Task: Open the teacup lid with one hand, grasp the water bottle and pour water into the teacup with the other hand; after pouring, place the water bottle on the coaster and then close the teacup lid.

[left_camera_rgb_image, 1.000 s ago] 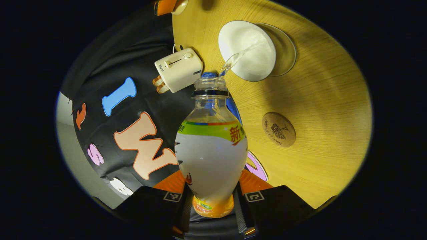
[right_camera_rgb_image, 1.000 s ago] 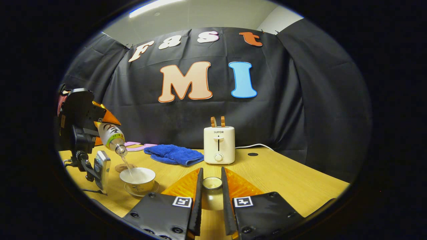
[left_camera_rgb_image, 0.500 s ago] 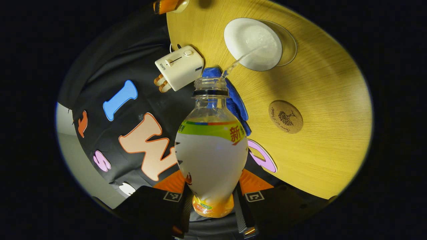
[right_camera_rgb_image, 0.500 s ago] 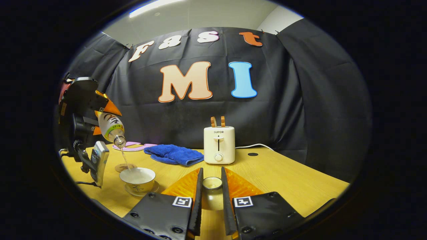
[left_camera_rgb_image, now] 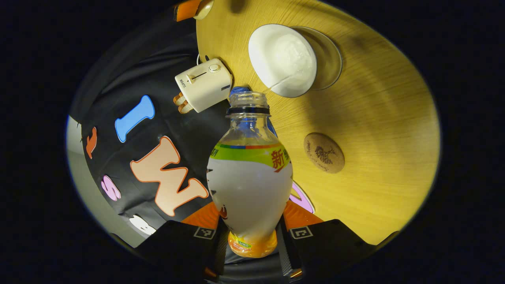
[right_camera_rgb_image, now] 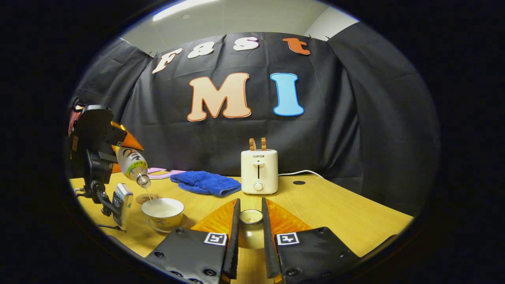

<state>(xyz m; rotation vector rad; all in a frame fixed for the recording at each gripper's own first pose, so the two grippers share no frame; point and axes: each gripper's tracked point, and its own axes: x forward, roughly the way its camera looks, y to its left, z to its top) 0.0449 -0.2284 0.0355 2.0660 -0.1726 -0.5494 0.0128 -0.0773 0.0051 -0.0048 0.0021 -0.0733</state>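
On my far left in the right gripper view, my left hand-held gripper (right_camera_rgb_image: 118, 146) pinches the water bottle (right_camera_rgb_image: 132, 162), tilted mouth-down just above the teacup (right_camera_rgb_image: 162, 211) on its saucer (right_camera_rgb_image: 179, 225). The cork coaster (right_camera_rgb_image: 146, 198) lies just behind the teacup on the tabletop (right_camera_rgb_image: 335, 213). Further right sit a blue cloth (right_camera_rgb_image: 205, 182) and a toaster (right_camera_rgb_image: 259, 171). My right hand-held gripper (right_camera_rgb_image: 250, 221) clamps the teacup lid (right_camera_rgb_image: 251, 217) above the tabletop.

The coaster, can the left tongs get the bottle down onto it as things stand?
Probably yes. The coaster lies bare on the table, apart from the teacup, and nothing stands between it and the bottle clamped in the left tongs. The bottle is tilted and would need righting.
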